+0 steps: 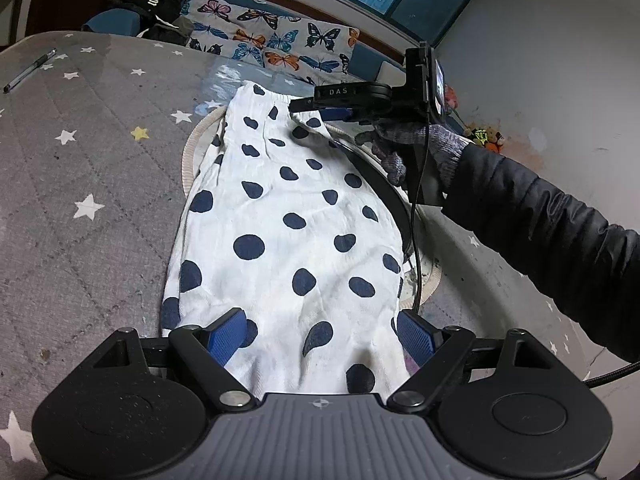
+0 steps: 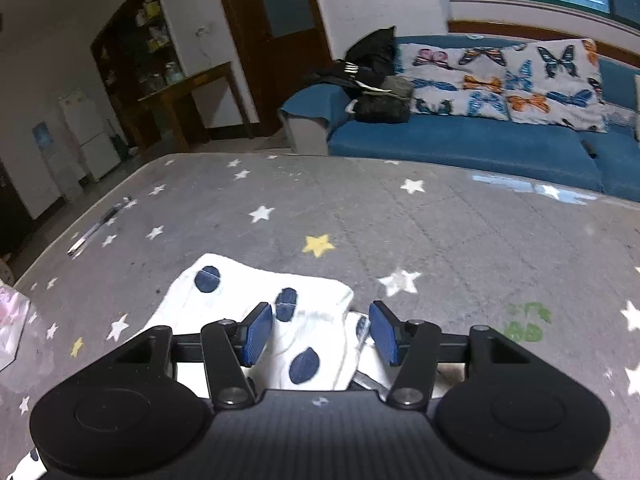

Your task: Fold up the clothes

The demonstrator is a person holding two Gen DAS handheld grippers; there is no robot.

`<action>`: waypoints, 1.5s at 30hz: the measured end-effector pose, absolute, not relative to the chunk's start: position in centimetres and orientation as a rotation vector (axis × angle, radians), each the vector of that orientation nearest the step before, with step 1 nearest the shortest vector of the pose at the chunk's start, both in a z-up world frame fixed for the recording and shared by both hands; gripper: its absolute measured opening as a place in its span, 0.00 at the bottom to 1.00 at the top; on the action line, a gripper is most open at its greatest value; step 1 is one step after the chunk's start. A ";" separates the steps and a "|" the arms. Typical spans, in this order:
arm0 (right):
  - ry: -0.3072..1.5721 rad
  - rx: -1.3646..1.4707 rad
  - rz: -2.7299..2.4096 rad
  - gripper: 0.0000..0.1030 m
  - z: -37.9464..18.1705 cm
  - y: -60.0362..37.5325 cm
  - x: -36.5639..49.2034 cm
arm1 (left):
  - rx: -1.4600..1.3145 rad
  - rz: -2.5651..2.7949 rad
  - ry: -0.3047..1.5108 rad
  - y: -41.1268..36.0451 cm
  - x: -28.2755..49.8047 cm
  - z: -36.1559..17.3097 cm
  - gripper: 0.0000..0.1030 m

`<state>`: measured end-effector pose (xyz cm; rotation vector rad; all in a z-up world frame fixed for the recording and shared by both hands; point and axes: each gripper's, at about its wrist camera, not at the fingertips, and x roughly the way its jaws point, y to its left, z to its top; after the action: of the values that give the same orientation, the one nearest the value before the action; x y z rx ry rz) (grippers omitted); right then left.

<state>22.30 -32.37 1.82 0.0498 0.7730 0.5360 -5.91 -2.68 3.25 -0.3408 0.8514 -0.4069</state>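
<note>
The white garment with dark blue polka dots [image 1: 280, 216] lies flat on the grey star-printed counter [image 1: 88, 152], its long axis running from the left gripper [image 1: 320, 340] away toward the sofa with butterfly cushions [image 1: 276, 40]. The gathered end of the garment points to the far side, and the near end passes between and beneath the blue pads [image 1: 226, 338] of the left gripper. The left gripper stands wide; its pads flank the near cloth on both sides without pressing it. In the left wrist view, the right gripper [image 1: 310, 110] sits at the far right corner of the garment, held by a hand in a knitted glove [image 1: 404, 148] with a dark padded sleeve [image 1: 560, 232] behind it. Whether its tips pinch the cloth there cannot be told from that view. In the right wrist view, the right gripper [image 2: 320, 332] stands at medium width, with a raised corner of the garment [image 2: 256, 300] between its pads [image 2: 256, 334]; the cloth bunches against the left pad, and a gap remains at the right pad. Part of the garment rests over a pale round mat [image 1: 196, 148] on the counter. A pen [image 1: 28, 70] lies well apart near the far left counter edge
</note>
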 end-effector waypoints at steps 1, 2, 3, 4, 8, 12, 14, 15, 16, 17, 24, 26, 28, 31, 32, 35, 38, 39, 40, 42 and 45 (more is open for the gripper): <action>0.776 0.056 0.539 0.53 1.8 -32.5 22.3 | -0.340 -0.406 0.850 -2.7 -6.0 3.3 0.82; 0.777 0.061 0.541 0.53 1.7 -32.5 22.2 | -0.340 -0.405 0.849 -2.6 -6.0 3.4 0.82; 0.778 0.063 0.542 0.52 1.7 -32.6 22.2 | -0.339 -0.404 0.848 -2.6 -6.0 3.5 0.83; 0.780 0.065 0.542 0.41 1.6 -32.6 22.2 | -0.340 -0.402 0.848 -2.6 -6.0 3.5 0.83; 0.798 0.103 0.534 0.15 1.5 -32.8 22.4 | -0.341 -0.392 0.848 -2.5 -6.0 3.6 0.83; 0.795 0.121 0.546 0.15 1.6 -33.3 22.3 | -0.341 -0.384 0.841 -2.4 -6.3 3.7 0.83; 0.795 0.109 0.550 0.24 1.6 -33.2 22.2 | -0.340 -0.381 0.839 -2.3 -6.4 3.7 0.83; 0.795 0.105 0.553 0.24 1.5 -33.2 22.2 | -0.341 -0.378 0.840 -2.3 -6.4 3.7 0.83; 0.796 0.102 0.561 0.29 1.4 -33.2 22.3 | -0.342 -0.377 0.841 -2.2 -6.4 3.6 0.83; 0.797 0.103 0.570 0.30 1.3 -33.2 22.3 | -0.344 -0.376 0.842 -2.2 -6.4 3.6 0.83; 0.799 0.100 0.573 0.14 1.1 -32.5 22.0 | -0.341 -0.374 0.843 -2.4 -6.5 4.0 0.83; 0.789 0.130 0.575 0.10 1.5 -32.8 21.9 | -0.340 -0.372 0.839 -2.4 -6.6 4.2 0.83; 0.770 0.160 0.585 0.09 2.3 -33.2 21.5 | -0.338 -0.363 0.837 -2.3 -6.7 4.2 0.83; 0.749 0.166 0.606 0.09 3.8 -33.5 20.6 | -0.337 -0.344 0.841 -2.0 -6.8 4.2 0.83; 0.740 0.165 0.617 0.08 4.4 -33.6 20.1 | -0.334 -0.338 0.839 -1.9 -6.9 4.3 0.83; 0.713 0.158 0.648 0.08 6.1 -33.6 18.6 | -0.318 -0.317 0.828 -1.7 -7.6 4.6 0.83; 0.691 0.158 0.686 0.08 7.8 -33.4 16.8 | -0.312 -0.290 0.819 -1.3 -8.4 4.8 0.83; 0.684 0.159 0.703 0.08 8.3 -33.4 16.0 | -0.310 -0.279 0.816 -1.1 -8.8 4.9 0.83; 0.678 0.158 0.716 0.08 8.7 -33.3 15.2 | -0.308 -0.268 0.813 -0.9 -9.2 5.0 0.83; 0.674 0.163 0.745 0.08 9.5 -33.2 13.6 | -0.307 -0.246 0.812 -0.6 -10.0 5.0 0.83; 0.669 0.161 0.789 0.08 10.3 -33.0 11.0 | -0.305 -0.213 0.813 -0.1 -11.4 5.0 0.83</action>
<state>10.96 -32.96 10.31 0.1612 0.6690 0.7893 -11.36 -0.06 4.96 -0.3055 0.8127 -0.2127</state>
